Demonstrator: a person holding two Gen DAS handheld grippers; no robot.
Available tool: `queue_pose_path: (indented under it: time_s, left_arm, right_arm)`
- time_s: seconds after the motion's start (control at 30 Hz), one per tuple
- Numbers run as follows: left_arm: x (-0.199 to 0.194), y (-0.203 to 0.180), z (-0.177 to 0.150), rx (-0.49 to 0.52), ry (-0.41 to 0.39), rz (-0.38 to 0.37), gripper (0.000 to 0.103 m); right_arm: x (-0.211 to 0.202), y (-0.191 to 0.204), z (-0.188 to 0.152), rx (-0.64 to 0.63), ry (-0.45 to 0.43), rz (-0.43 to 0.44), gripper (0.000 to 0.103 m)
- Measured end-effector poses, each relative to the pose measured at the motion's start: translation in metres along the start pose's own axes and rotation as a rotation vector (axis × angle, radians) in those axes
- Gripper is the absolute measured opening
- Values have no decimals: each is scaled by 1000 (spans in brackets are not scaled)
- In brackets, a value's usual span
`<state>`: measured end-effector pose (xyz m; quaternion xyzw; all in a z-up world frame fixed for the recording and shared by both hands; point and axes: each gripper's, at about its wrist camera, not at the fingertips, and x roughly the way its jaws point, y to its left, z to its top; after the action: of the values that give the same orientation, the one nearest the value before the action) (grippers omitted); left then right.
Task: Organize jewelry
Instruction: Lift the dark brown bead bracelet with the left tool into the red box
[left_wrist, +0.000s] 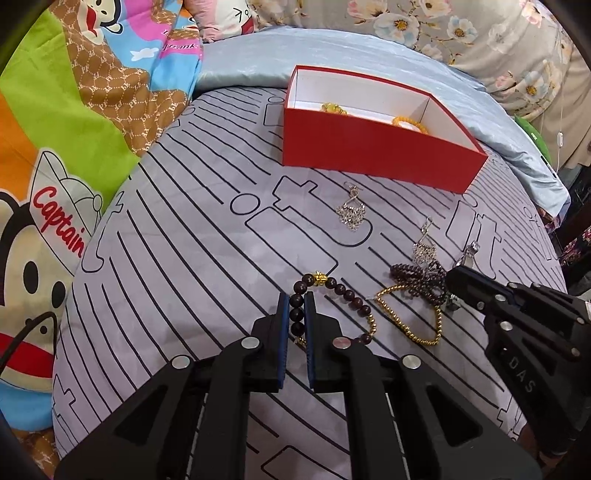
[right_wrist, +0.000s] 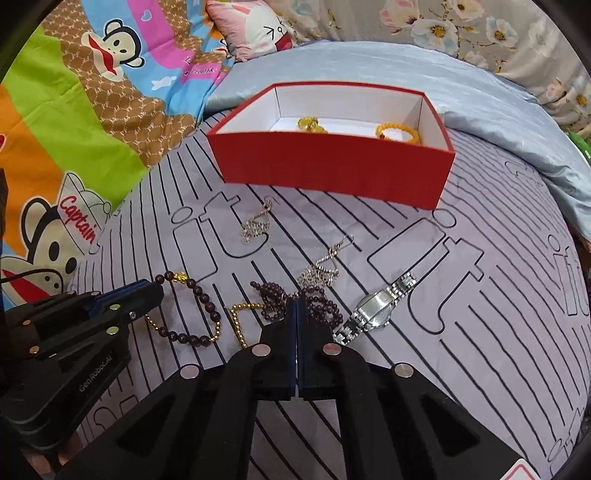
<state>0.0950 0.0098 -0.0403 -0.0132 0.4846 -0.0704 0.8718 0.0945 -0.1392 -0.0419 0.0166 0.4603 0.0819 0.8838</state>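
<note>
1. jewelry lies scattered on my bed's grey striped sheet (right_wrist: 480, 332), near its front edge, and the red box (right_wrist: 332, 170) sits farther back toward the blue blanket with two yellow pieces already inside.
2. my left gripper (left_wrist: 297, 301) is narrowed onto the dark bead bracelet (left_wrist: 347, 291), its blue pads pressing a few beads on the strand's left side; the gold charm sits just beyond the tips.
3. my right gripper (right_wrist: 297, 304) has its jaws drawn fully together at the pile of small dark beads (right_wrist: 291, 306); i judge it has pinched a strand, though the tips hide the contact and i cannot tell for sure.
4. the gold chain (right_wrist: 240, 321) lies touching both bead strands, so i should lift slowly and straight up, watching that it doesn't snag and drag along.
5. one silver earring (right_wrist: 319, 271) rests against the small-bead pile, the other silver earring (right_wrist: 256, 221) lies apart toward the box, and the silver watch (right_wrist: 376, 310) lies just beside my right gripper; keep clear of these.
6. carry each strand over the box's near wall high enough that dangling beads clear the rim, then release low inside.
</note>
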Motion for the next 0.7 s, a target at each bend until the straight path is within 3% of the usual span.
queue_pose_path:
  time_s: [0.4,0.7]
  left_arm:
    - [-16,0,25,-4,-57,-9,8]
    - [-35,-5,60,5,-135,-21,8]
  right_arm:
    - [-30,-7,24,7,-79,-11,0]
    - [-45,-24,44,33,-130,-23,0]
